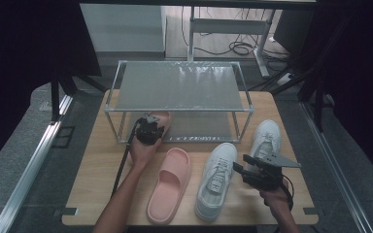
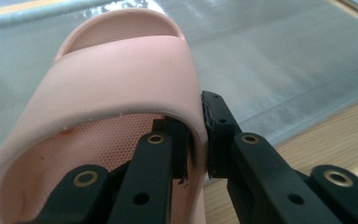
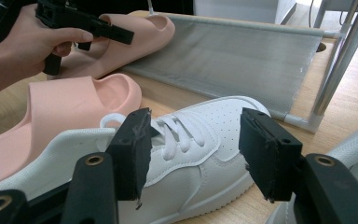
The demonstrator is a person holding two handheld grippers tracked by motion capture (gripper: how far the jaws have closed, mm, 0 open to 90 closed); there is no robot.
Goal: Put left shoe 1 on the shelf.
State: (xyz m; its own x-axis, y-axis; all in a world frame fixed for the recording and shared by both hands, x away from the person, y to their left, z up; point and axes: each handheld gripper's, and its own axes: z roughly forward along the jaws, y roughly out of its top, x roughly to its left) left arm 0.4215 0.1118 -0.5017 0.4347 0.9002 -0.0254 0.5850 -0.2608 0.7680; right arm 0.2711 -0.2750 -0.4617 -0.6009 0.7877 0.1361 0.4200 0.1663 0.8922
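My left gripper (image 1: 150,127) is shut on the side wall of a pink slipper (image 2: 121,74): one jaw is inside the strap, the other outside. That slipper (image 1: 163,120) rests toe-first on the lower mesh shelf (image 1: 199,127) of a metal rack, at its left end. Its mate, a second pink slipper (image 1: 170,184), lies flat on the table. To the right of it lies a white sneaker (image 1: 216,179). My right gripper (image 1: 240,170) hovers open beside that sneaker (image 3: 205,144), its pads apart and touching nothing. Another white sneaker (image 1: 266,138) lies further right.
The two-tier rack (image 1: 179,85) with a silver tube frame stands across the back of the wooden table (image 1: 97,165). Its corner post (image 3: 340,56) rises close to my right gripper. Cables lie on the floor behind the table.
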